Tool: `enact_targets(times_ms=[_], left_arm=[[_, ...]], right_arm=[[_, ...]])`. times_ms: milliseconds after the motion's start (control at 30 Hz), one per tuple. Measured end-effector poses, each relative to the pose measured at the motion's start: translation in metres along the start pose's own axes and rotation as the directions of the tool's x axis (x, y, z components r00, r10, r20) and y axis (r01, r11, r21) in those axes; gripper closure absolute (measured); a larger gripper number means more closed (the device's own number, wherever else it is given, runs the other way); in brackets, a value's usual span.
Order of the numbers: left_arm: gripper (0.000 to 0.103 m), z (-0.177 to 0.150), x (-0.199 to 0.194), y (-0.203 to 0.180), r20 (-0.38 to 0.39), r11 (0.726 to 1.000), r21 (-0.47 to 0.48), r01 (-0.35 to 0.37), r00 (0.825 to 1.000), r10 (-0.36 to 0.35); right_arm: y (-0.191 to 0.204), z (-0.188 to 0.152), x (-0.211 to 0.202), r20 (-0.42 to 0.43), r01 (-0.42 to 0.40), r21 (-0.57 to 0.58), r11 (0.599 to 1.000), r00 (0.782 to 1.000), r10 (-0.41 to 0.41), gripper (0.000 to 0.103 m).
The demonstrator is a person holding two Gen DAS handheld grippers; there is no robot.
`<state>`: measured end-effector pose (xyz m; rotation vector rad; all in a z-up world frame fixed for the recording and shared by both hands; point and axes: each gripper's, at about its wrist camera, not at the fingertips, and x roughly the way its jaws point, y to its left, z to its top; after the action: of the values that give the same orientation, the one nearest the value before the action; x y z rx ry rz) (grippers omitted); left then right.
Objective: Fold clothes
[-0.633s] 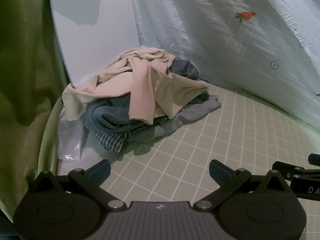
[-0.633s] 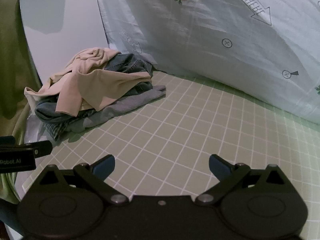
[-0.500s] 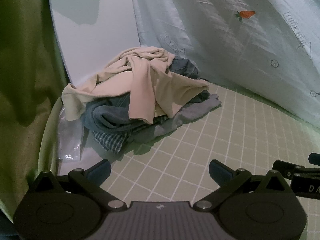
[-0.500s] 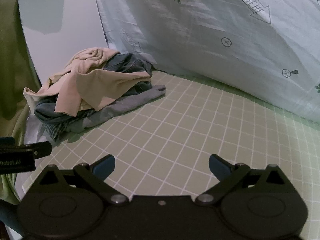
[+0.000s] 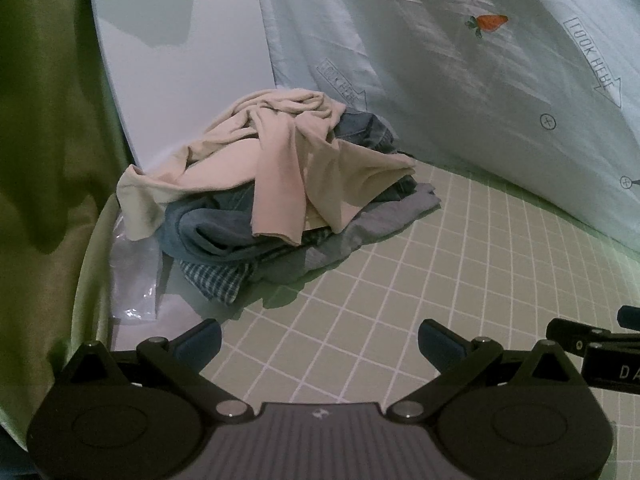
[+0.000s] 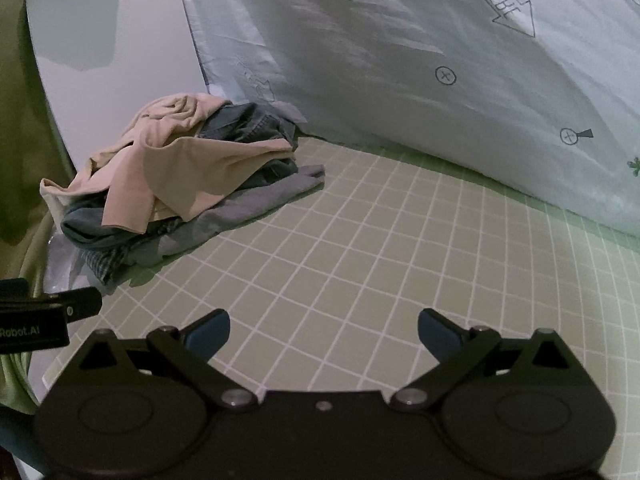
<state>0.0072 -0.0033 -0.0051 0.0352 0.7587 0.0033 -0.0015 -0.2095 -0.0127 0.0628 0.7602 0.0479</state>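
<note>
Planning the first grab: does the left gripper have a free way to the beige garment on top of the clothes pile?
Probably yes: the left gripper is open, with only bare gridded mat before the beige garment.

Dim, greenish light in both wrist views, with black corners from the round fisheye frame. Brightest on the white panel (image 5: 180,52) at upper left, crossed by a soft grey shadow near its top. Faint sheen on the pale printed sheet (image 5: 460,80), streaked as if slightly smeared. Dark shadow pooled under the clothes pile (image 5: 280,184) toward the camera, on the gridded mat (image 5: 400,300). Grid lines bowed strongly toward the edges. Deep shade across the green cloth (image 5: 44,140) at left. Small glints on the clear plastic bag (image 5: 134,280). Mild noise and softness throughout.
</note>
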Motion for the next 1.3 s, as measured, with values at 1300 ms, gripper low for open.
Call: enact_targets(times_ms=[1300], left_arm=[[0.0,0.001,0.0012,-0.0015,-0.023,1.0,0.005,-0.015,1.0,0.015]], right_arm=[[-0.0054,0.0009,0.002,-0.024,-0.017,0.022,1.0,1.0,0.017,0.002]])
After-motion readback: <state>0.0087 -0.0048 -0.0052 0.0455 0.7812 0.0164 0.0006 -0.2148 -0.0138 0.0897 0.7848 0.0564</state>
